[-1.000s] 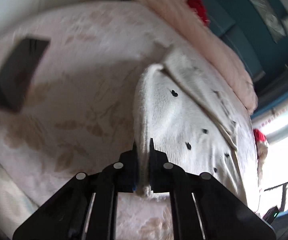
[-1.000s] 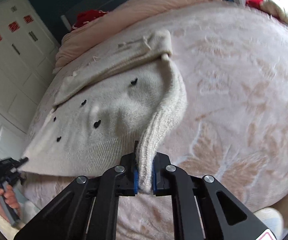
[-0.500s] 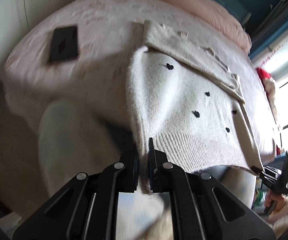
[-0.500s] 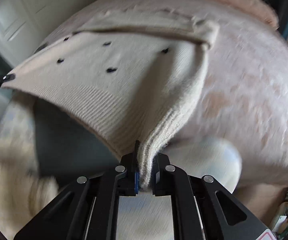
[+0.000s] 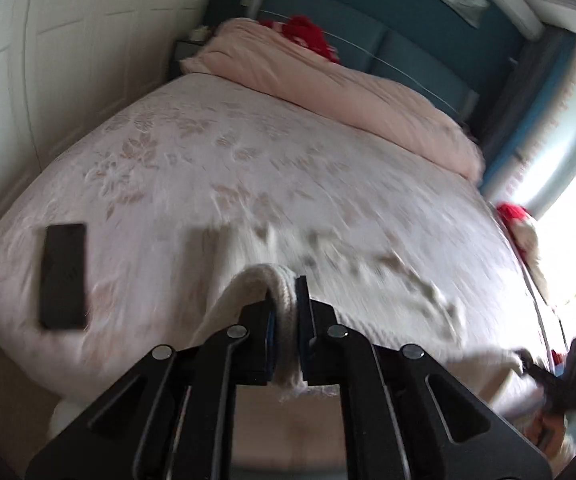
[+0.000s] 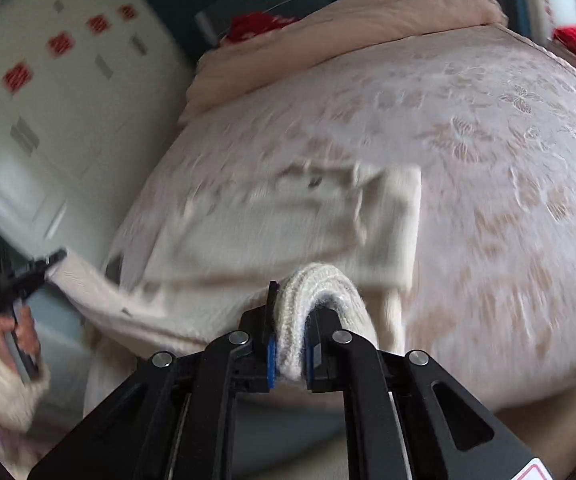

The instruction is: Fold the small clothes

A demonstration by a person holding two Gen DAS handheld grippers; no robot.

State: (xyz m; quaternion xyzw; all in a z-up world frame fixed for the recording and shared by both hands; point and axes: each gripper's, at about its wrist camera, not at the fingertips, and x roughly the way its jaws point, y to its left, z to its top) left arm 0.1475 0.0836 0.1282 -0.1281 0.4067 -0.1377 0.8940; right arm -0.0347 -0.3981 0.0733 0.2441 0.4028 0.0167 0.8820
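A cream knit sweater [image 5: 388, 292] lies blurred across the near part of the pink floral bed [image 5: 248, 152], its ribbed hem raised at both ends. My left gripper [image 5: 284, 300] is shut on one hem corner, which loops over its fingers. My right gripper [image 6: 294, 312] still has the other hem corner pressed between its pads while its jaws are opening. Each view shows the other gripper at the edge: the right gripper [image 5: 560, 376] and the left gripper [image 6: 24, 280], in a hand with a cream sleeve. The sweater [image 6: 288, 216] sags between them.
A flat black device [image 5: 64, 276] lies on the bed near its left edge. A rolled pink duvet [image 5: 348, 96] and a red item [image 5: 308, 36] sit at the headboard. White wardrobe doors [image 6: 48, 100] stand close beside the bed. Another red and white item [image 5: 516, 220] lies at the right edge.
Both grippers have risen with the hem and now look across the whole bed. The sweater's black-dotted face, seen earlier, no longer shows. Its body is blurred with motion.
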